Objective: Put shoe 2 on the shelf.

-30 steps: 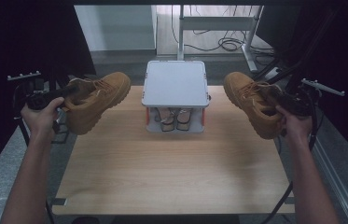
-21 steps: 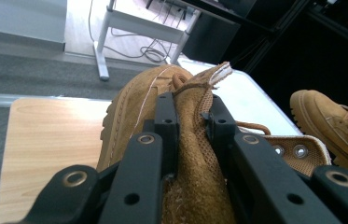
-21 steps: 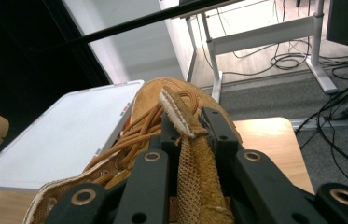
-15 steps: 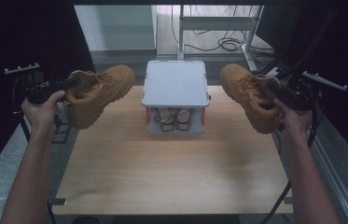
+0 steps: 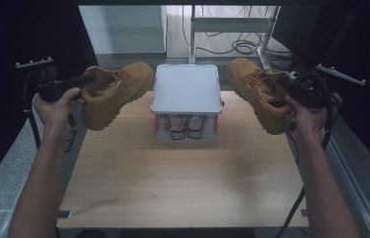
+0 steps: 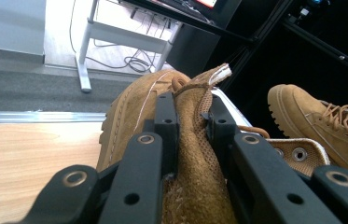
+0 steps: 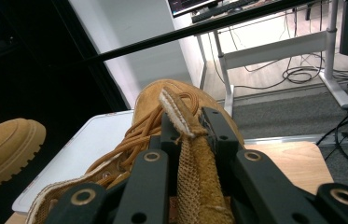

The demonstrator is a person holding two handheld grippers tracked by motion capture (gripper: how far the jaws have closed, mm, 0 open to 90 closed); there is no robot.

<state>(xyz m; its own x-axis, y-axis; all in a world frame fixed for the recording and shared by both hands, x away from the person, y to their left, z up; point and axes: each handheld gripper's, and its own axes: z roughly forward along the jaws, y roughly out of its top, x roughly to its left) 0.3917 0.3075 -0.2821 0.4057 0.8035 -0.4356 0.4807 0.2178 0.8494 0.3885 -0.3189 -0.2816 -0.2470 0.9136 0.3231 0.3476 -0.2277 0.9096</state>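
My left gripper (image 5: 81, 82) clamps the left boot (image 5: 115, 94) by its collar, upper left, in the air. My right gripper (image 5: 291, 84) clamps the right boot (image 5: 257, 91), upper right. Box (image 5: 187, 89) sits between them on the table (image 5: 182, 178).

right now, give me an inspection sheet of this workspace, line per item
surface: light wooden table, front part bare
job's things: two tan boots, left boot and right boot, both held off the table on either side of the shoe rack
clutter: a pair of shoes under the rack's grey top
grippers: left gripper shut on the left boot's collar; right gripper shut on the right boot's collar
cables: loose cables on the floor behind
surroundings: white desk frame, dark curtains at the sides
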